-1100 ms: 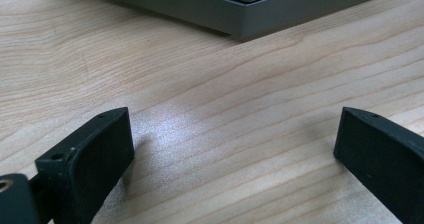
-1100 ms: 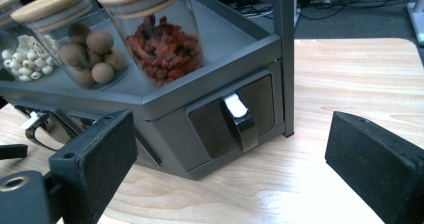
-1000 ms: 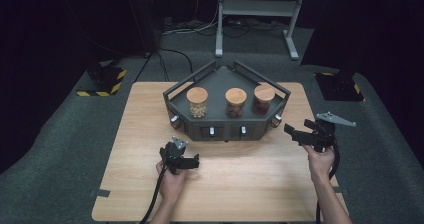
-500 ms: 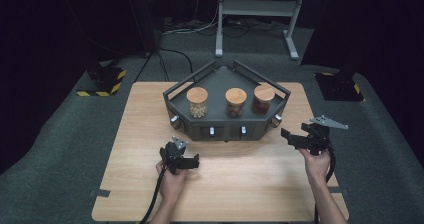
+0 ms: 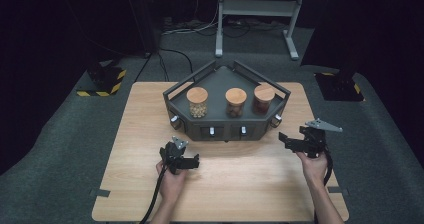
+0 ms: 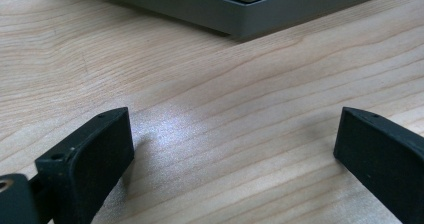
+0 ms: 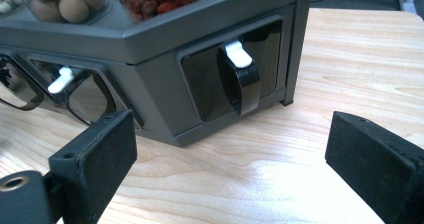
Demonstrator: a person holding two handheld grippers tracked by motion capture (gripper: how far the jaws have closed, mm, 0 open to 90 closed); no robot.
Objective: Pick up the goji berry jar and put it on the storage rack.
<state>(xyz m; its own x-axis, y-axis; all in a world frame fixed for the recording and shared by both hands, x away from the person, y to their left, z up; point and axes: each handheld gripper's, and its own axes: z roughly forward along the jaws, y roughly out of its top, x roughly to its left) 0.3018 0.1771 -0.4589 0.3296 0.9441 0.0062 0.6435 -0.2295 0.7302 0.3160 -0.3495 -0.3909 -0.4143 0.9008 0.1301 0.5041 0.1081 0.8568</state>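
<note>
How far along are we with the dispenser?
Nothing looks done yet: the three jars sit lidded on the dispenser. The open right gripper faces the right-hand lever without touching it. The open left gripper rests over bare table. Working the lever remains.

Table (image 5: 150,134): pale wood, smooth, slight sheen, visible grain. Stand (image 7: 150,49): matt grey, looks like plastic; its drawer fronts (image 7: 205,89) glossy black w/ white plastic tabs. Jars (image 5: 197,103): clear, wood lids. Gripper pads (image 7: 95,159): matt black. Floor: rough grey carpet.

Open right claw (image 7: 230,154) just before the grey rack's (image 7: 155,49) black white-tipped handle (image 7: 240,79), above wooden table (image 7: 350,59).
</note>
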